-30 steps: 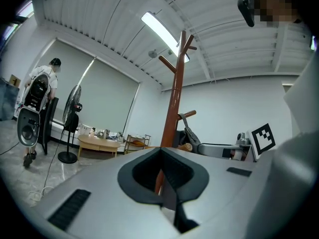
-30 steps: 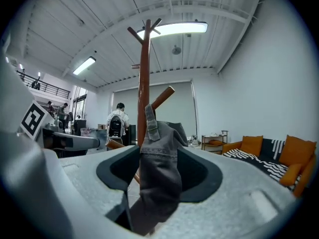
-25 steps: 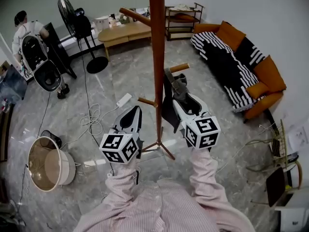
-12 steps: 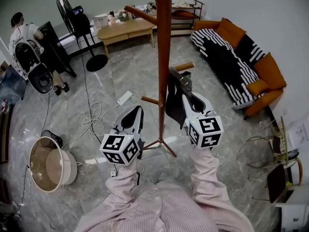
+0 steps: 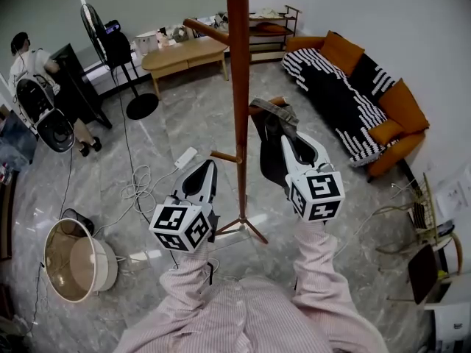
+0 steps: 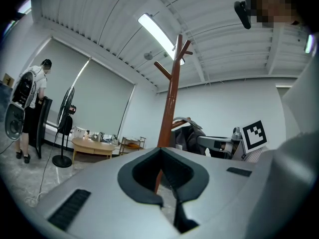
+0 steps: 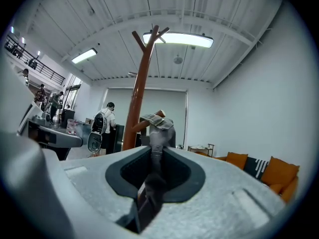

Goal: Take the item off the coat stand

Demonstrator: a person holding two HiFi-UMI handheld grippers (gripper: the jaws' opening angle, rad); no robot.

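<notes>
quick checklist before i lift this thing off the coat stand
1. right claw gripping the dark item: ok, fabric is pinched between its jaws.
2. strap off the peg: not ok, it hangs over the peg.
3. left claw out of the way: ok, shut, empty, apart from the item.
4. nothing else on that peg: ok.
5. coat stand stays put during the lift: cannot tell.

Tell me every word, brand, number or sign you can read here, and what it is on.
None: no words, brands or numbers can be read in any view.
The left white marker cube and the right white marker cube bear only black square patterns, not letters.
</notes>
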